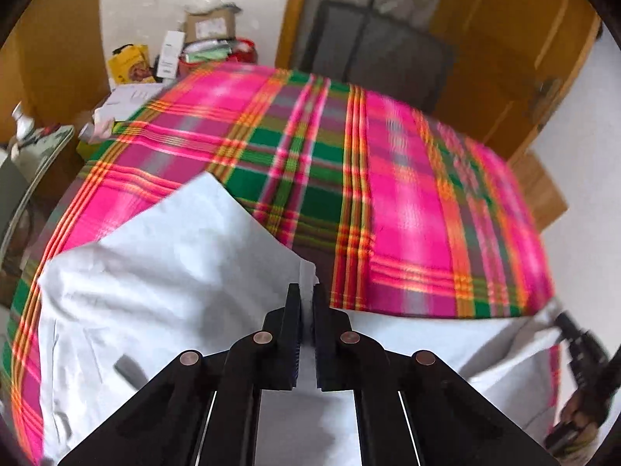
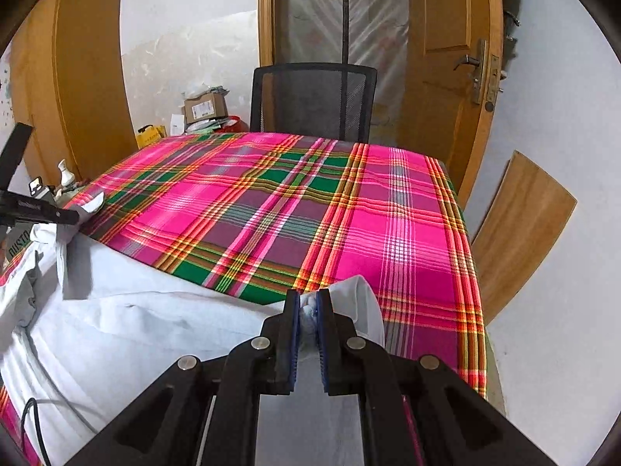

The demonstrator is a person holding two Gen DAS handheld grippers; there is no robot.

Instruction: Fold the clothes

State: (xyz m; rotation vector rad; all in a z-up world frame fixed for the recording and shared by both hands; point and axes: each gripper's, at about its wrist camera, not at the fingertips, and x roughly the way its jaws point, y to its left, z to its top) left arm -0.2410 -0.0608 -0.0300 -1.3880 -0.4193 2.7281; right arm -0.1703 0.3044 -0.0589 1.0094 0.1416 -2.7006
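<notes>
Risk: thin pinch on pale white-blue cotton garment [image 2: 155,330] may slip if the two pulls are uneven, and the fold would skew. Garment lies near edge of bench under pink-green plaid cloth [image 2: 310,202].

Left gripper [image 1: 306,295]: jaws narrow, clamping cloth edge, left view blurred.

Right gripper [image 2: 308,303]: jaws narrow, bunched corner between them, pointing far.

Plaid tablecloth [image 2: 271,209] bare ahead; mesh chair [image 2: 314,101] blocks far edge, clutter [image 2: 202,110] far-left corner.
</notes>
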